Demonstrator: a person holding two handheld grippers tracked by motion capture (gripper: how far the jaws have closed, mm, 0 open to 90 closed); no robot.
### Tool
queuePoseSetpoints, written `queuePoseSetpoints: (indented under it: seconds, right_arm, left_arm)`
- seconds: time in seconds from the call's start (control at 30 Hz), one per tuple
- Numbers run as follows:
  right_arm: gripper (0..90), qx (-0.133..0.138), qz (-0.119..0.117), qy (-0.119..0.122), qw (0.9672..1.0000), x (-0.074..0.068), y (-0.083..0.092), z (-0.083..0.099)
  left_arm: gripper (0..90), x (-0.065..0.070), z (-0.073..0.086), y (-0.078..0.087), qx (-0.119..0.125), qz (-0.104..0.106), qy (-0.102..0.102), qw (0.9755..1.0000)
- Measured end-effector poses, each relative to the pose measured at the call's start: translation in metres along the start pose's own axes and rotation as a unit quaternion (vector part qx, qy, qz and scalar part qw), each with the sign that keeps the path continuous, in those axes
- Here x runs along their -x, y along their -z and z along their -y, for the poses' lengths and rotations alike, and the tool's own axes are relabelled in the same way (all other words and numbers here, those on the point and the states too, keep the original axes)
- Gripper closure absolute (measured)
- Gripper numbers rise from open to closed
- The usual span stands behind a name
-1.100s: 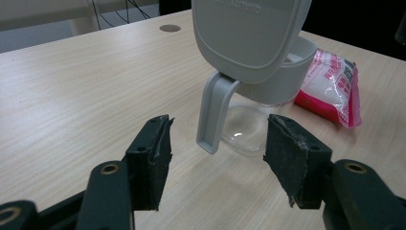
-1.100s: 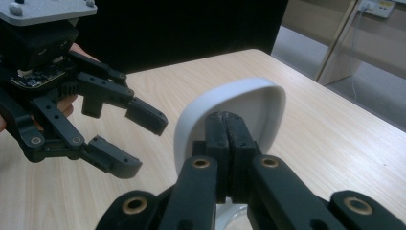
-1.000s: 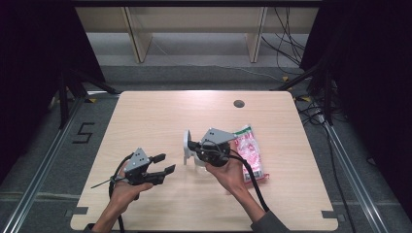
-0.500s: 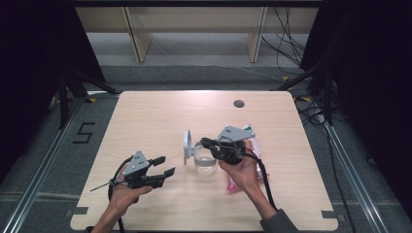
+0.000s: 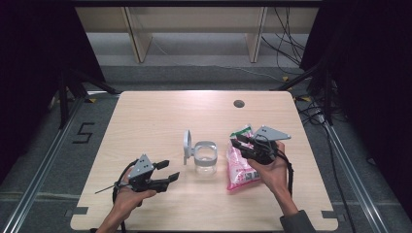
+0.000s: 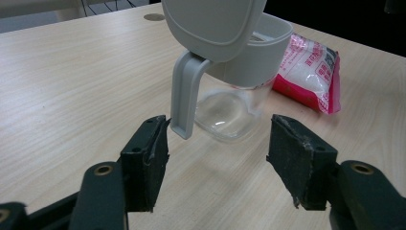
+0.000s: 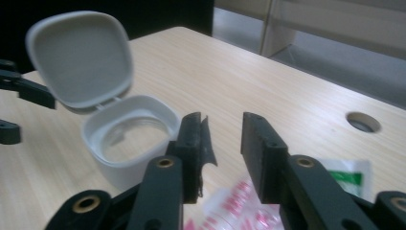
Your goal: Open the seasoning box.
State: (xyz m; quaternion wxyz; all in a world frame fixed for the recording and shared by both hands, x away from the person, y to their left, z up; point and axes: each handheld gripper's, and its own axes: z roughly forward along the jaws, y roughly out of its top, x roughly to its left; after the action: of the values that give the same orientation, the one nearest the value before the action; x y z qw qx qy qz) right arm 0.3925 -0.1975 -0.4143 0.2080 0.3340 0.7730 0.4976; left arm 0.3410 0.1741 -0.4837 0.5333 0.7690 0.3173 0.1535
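A clear tub (image 5: 205,158) with a grey rim stands mid-table, its hinged grey lid (image 5: 187,143) swung up on the left side. A pink and white bag (image 5: 240,167) lies flat just right of it. My right gripper (image 5: 236,142) hovers over the bag's upper end; its jaws have just been opening and nothing is between them (image 7: 225,148). The tub (image 7: 129,139) and raised lid (image 7: 79,57) sit ahead and to its left. My left gripper (image 5: 169,170) rests low at the front left, aimed at the tub (image 6: 239,91). Its jaws have just opened a little wider, with nothing between them (image 6: 218,158).
A round cable hole (image 5: 238,103) is set into the far part of the wooden table (image 5: 145,121). Black curtains and metal stands flank the table, and a shelf unit stands behind it. The far half of the tabletop is bare wood.
My right gripper has left the tub's lid, moved right over the pink bag, and spread its jaws. The lid stays up. The left gripper has hardly moved.
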Motion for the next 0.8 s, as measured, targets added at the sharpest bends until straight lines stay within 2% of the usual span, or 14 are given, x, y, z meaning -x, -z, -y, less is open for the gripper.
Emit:
queuePoseSetpoints:
  seconds: [0.1, 0.2, 0.23, 0.3, 0.33, 0.4, 0.43, 0.47, 0.57, 0.6, 0.63, 0.67, 0.73, 0.8]
  right_arm:
    - [63.5, -0.002, 0.017, -0.009, 0.9998, 0.01, 0.004, 0.006]
    - [55.4, -0.015, 0.023, -0.015, 0.9995, 0.018, 0.005, 0.012]
    - [52.4, -0.015, 0.033, -0.029, 0.9989, 0.022, 0.005, 0.017]
    - [50.4, -0.023, 0.034, -0.037, 0.9985, 0.025, 0.006, 0.018]
    - [48.9, -0.017, 0.035, -0.043, 0.9983, 0.027, 0.005, 0.021]
    - [45.9, -0.021, 0.042, -0.041, 0.9981, 0.034, 0.005, 0.025]
    - [44.2, -0.027, 0.042, -0.051, 0.9975, 0.035, 0.006, 0.027]
    - [42.4, -0.02, 0.041, -0.042, 0.9981, 0.041, 0.005, 0.029]
    - [38.1, -0.032, 0.045, -0.066, 0.9963, 0.045, 0.006, 0.034]
    - [36.1, -0.036, 0.039, -0.058, 0.9969, 0.048, 0.006, 0.036]
    - [33.9, -0.034, 0.033, -0.057, 0.9972, 0.052, 0.005, 0.038]
    - [32.7, -0.034, 0.043, -0.073, 0.9959, 0.05, 0.005, 0.039]
    - [30.8, -0.04, 0.039, -0.065, 0.9963, 0.055, 0.006, 0.041]
    - [27.7, -0.043, 0.04, -0.075, 0.9954, 0.056, 0.005, 0.042]
  left_arm:
    - [37.1, 0.001, 0.0, 0.0, -0.002, -0.003, 0.002, 1.0]
    - [36.3, 0.002, 0.001, -0.002, 0.0, 0.001, 0.006, 1.0]
    - [35.8, 0.003, 0.001, -0.003, -0.006, -0.002, 0.004, 1.0]
    - [35.6, 0.004, 0.002, -0.004, -0.004, 0.0, 0.006, 1.0]
    - [35.2, 0.004, 0.002, -0.004, -0.006, 0.0, 0.004, 1.0]
    - [35.1, 0.005, 0.002, -0.006, -0.006, 0.001, 0.007, 1.0]
    - [35.0, 0.005, 0.002, -0.006, -0.006, 0.002, 0.008, 0.9999]
    - [34.9, 0.005, 0.003, -0.007, -0.007, 0.003, 0.008, 0.9999]
    - [34.8, 0.006, 0.003, -0.007, -0.009, 0.002, 0.008, 0.9999]
    - [34.8, 0.006, 0.002, -0.007, -0.008, 0.004, -0.001, 1.0]
    - [34.8, 0.006, 0.002, -0.008, -0.009, 0.005, 0.003, 0.9999]
    - [34.8, 0.007, 0.003, -0.008, -0.009, 0.004, 0.007, 0.9999]
    - [34.7, 0.008, 0.003, -0.008, -0.01, 0.003, 0.006, 0.9999]
    - [34.6, 0.009, 0.003, -0.009, -0.008, 0.005, 0.009, 0.9999]
